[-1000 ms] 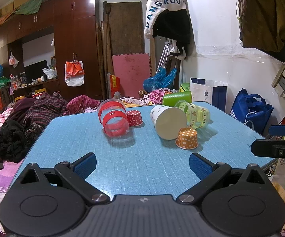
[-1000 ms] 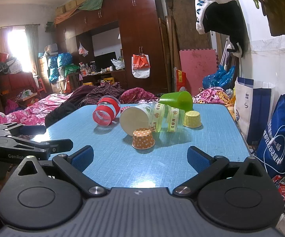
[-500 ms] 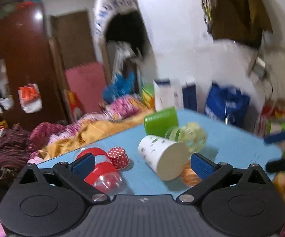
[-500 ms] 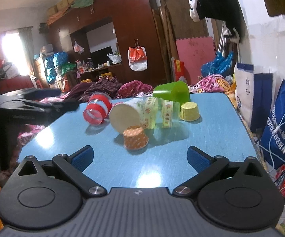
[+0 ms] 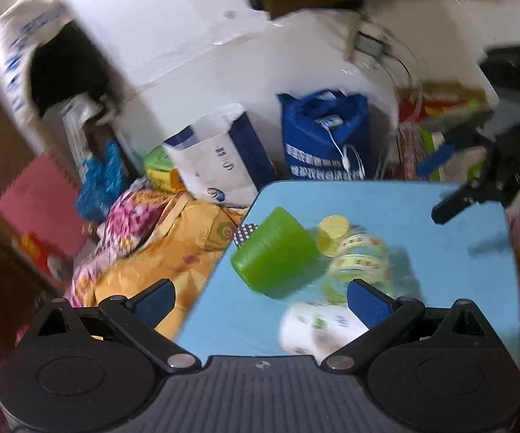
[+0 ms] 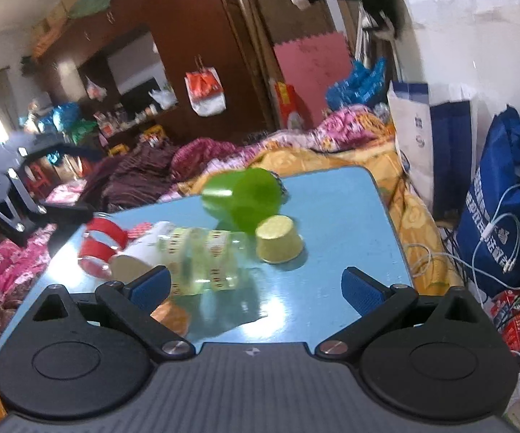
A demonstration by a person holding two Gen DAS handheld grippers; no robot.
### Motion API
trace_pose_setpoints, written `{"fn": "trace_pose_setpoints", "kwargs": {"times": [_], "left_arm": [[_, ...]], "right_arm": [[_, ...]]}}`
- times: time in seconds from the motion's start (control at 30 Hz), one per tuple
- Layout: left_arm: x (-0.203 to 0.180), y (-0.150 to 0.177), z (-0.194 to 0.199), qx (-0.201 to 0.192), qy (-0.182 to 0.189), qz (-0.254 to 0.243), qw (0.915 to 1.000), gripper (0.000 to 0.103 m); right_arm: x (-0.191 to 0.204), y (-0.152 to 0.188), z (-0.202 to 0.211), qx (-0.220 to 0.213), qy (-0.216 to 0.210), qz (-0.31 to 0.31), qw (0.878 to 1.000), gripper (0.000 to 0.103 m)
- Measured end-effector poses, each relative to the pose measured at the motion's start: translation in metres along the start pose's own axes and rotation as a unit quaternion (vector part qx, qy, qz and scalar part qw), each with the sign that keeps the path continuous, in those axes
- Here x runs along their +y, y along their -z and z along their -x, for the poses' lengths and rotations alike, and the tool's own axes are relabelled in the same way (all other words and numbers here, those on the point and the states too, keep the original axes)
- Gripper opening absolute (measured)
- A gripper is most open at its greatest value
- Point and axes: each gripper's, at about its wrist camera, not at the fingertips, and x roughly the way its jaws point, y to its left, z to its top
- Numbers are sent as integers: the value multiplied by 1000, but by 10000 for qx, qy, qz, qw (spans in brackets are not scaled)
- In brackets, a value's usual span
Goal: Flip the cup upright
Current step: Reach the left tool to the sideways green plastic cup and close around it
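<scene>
A: Biggest change first: our left hand-held gripper (image 5: pixel 260 301) has swung from the near edge round to the left side of the tabletop (image 5: pixel 422 209), now tilted, both views smeared.

B: Right hand-held gripper (image 6: pixel 256 287) also advanced and lifted; jaws on both spread wide, nothing held.

A: So we read this as approach, not grasp. The green cup (image 5: pixel 274 252) lies on its side near the far corner, just ahead of our left jaws.

B: Which cup is meant? Probably the green one; blur leaves it uncertain. Clear banded cup (image 6: pixel 206 259) and white paper cup (image 5: pixel 321 328) also lie tipped; yellow liner (image 6: pixel 278 240) sits beside the green.
</scene>
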Motion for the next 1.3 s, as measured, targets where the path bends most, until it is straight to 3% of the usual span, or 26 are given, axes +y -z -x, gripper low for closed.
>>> {"fn": "trace_pose_setpoints", "kwargs": {"times": [0.13,0.3,0.47,0.63,0.77,1.0,1.3], "left_arm": [[14,-18,-29,76,287,-779,9965,103],[32,-33,-67,230,837,-1292,9878,100],[44,-39,-103,638,1619,-1639,9710,99],[39,-41,-130,919,1955,-2002,9557,96],[32,-42,-146,1119,2104,-2235,9451,95],[20,-38,-159,1282,2054,-2526,9368,87],[10,-34,-164,1449,1957,-2623,9337,73]], "right_arm": [[-11,-7,-10,215,171,-135,9995,102],[-27,-13,-15,325,299,-403,9982,102],[-34,-15,-20,430,290,-572,9970,102],[-42,-19,-23,421,286,-685,9964,102],[-48,-22,-27,443,269,-755,9958,102],[-51,-21,-31,433,167,-767,9960,102],[-53,-17,-25,313,70,-799,9963,102]]}}
